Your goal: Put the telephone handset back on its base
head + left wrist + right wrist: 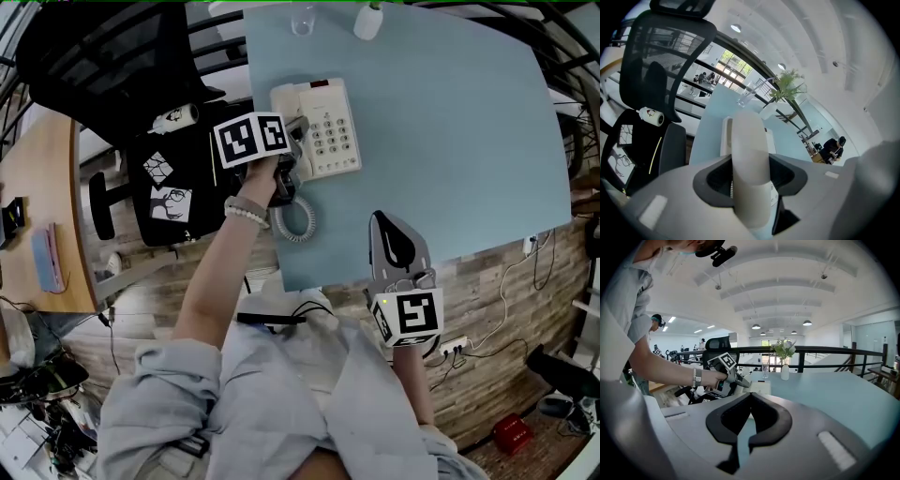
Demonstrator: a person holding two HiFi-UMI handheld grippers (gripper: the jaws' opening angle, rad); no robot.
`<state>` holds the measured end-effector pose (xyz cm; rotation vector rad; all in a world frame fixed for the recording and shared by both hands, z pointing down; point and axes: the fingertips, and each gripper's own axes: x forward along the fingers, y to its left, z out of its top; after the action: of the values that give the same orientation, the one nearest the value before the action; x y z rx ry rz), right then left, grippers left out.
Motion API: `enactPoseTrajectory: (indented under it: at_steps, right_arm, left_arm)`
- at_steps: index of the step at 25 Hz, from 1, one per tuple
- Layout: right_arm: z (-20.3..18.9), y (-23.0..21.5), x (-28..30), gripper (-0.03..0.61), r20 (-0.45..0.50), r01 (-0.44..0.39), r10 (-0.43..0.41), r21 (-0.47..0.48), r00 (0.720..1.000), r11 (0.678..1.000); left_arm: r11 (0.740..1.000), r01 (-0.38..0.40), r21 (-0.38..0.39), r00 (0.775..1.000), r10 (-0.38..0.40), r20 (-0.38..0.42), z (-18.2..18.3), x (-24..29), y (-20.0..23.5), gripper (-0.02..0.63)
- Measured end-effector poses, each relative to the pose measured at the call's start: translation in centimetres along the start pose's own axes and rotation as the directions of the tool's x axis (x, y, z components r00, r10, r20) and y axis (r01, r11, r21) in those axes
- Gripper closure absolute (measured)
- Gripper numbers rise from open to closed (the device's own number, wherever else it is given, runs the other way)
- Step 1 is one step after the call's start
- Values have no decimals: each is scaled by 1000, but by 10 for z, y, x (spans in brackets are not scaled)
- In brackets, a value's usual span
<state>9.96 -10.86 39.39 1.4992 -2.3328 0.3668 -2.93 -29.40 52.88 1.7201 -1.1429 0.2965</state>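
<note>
A light blue tabletop [450, 141] carries a clear glass [303, 19] and a white vase [367, 21] close together at its far edge, with green sprigs [787, 84] rising from the vase. A black mesh office chair [103, 66] stands beside the tabletop, with a small white bottle [176, 116] on it. A wooden desk [42, 187] lies further left. A red box [512, 434] sits on the floor.

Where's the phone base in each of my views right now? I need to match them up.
Head view: telephone base at upper centre, on the blue table.
Left gripper view: centre, its white edge showing behind the handset.
Right gripper view: centre, small and white.
Shared landmark: the white vase, top edge in the head view, just above the base in the left and right gripper views.
</note>
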Motion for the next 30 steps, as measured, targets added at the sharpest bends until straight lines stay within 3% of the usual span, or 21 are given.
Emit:
enactPoseTrajectory:
  at_steps: [13, 19, 30]
  right_arm:
    - [0, 8, 1, 574, -7, -11, 10, -10, 1000, 1000]
    - [-1, 9, 2, 574, -16, -18, 18, -16, 1000, 1000]
    - [4, 12, 2, 574, -3, -26, 26, -24, 1000, 999]
  left_arm:
    - [997, -81, 4, 996, 81, 37, -1, 2, 0, 397]
    - [999, -46, -15, 998, 47, 50, 0, 4, -3, 397]
    - [998, -13, 62, 998, 9, 68, 0, -10, -7, 397]
